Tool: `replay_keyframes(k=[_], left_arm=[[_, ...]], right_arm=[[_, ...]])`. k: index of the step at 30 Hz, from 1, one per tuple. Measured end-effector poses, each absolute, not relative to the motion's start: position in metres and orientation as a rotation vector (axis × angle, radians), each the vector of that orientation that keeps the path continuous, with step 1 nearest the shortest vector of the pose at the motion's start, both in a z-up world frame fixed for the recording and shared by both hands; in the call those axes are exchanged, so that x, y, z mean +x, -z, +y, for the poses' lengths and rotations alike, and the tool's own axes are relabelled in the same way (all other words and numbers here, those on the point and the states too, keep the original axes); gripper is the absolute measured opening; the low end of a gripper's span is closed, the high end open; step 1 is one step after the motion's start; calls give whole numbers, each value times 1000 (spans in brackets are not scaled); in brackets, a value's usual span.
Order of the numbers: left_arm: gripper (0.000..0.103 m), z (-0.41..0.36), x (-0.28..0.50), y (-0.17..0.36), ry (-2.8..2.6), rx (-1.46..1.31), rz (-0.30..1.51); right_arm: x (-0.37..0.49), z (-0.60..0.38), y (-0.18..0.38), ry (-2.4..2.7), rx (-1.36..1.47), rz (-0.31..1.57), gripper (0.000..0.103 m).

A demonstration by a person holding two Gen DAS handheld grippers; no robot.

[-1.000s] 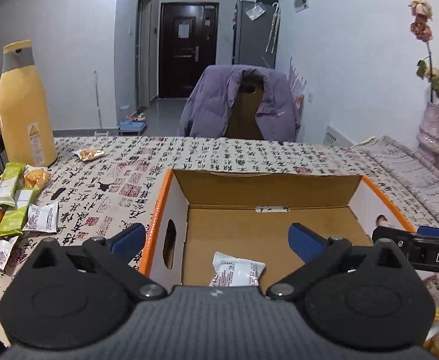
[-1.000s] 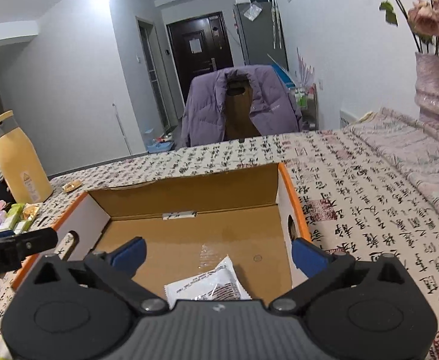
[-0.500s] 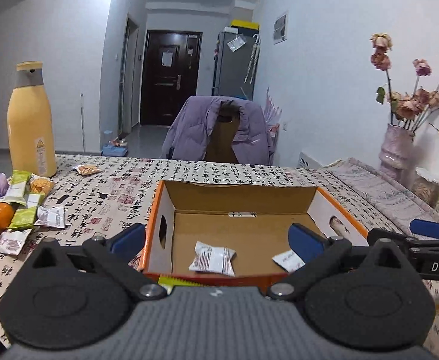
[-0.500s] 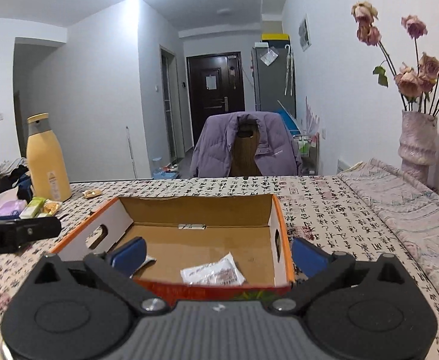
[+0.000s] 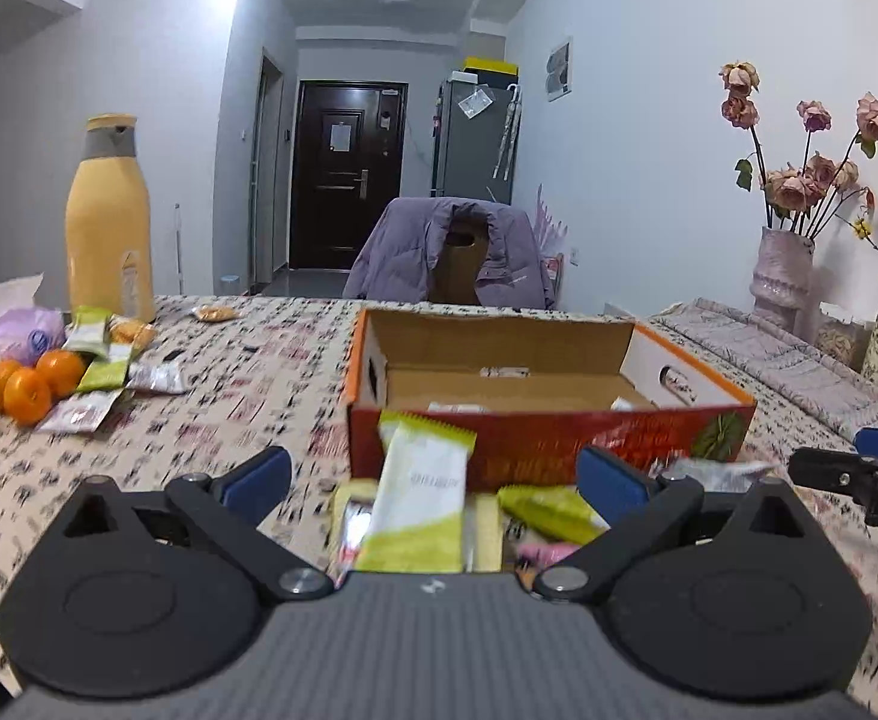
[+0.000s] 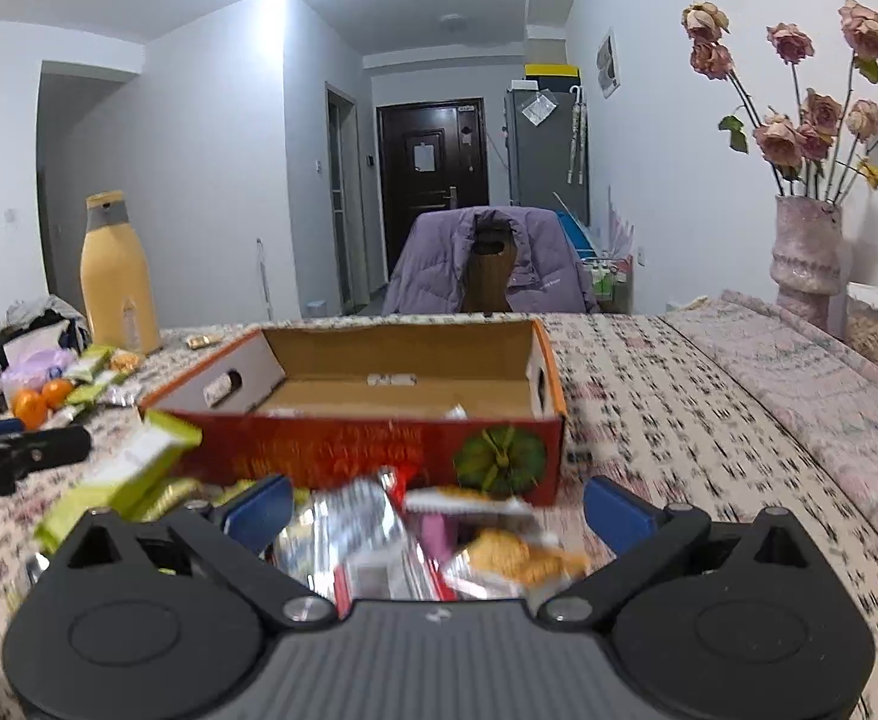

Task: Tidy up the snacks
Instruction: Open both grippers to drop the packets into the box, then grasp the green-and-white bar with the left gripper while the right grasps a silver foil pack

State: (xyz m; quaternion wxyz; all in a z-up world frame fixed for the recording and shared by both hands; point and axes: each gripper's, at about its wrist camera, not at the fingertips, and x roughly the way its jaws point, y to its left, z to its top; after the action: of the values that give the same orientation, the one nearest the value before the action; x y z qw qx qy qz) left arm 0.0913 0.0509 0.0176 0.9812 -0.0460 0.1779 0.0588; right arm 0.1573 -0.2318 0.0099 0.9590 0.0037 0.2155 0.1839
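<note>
An open cardboard box (image 5: 547, 450) with an orange rim and red front stands on the table; it also shows in the right wrist view (image 6: 378, 450). Small snack packets lie inside. A pile of snacks lies in front of it: a white-and-green bar (image 5: 420, 498) leans on the box front, a silver packet (image 6: 354, 534) and a cracker packet (image 6: 511, 555) beside it. My left gripper (image 5: 432, 480) is open and empty over the pile. My right gripper (image 6: 435, 510) is open and empty over the silver packet.
A yellow bottle (image 5: 108, 234), oranges (image 5: 27, 378) and several snack packets (image 5: 102, 360) sit at the table's left. A vase of dried flowers (image 6: 808, 264) stands at the right. A chair with a purple jacket (image 5: 457, 258) is behind the table.
Both grippers have pulled back from over the box and dropped low in front of it. The snack pile in front of the box has come into view between the fingers.
</note>
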Motion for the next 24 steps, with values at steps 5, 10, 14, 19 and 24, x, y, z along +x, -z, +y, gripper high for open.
replay_keyframes(k=[5, 10, 14, 19, 24], left_arm=[[103, 52, 76, -9, -106, -113, 364], [103, 47, 71, -3, -83, -90, 376], [103, 45, 72, 3, -68, -97, 396], [103, 43, 71, 6, -57, -99, 402], [103, 44, 71, 7, -62, -99, 410]], right_arm=[[139, -236, 5, -361, 4, 466, 103], [125, -231, 15, -363, -23, 486, 103], [122, -227, 17, -367, -31, 489, 103], [122, -222, 13, -381, -44, 468, 103], [135, -204, 7, -396, -112, 474, 102]])
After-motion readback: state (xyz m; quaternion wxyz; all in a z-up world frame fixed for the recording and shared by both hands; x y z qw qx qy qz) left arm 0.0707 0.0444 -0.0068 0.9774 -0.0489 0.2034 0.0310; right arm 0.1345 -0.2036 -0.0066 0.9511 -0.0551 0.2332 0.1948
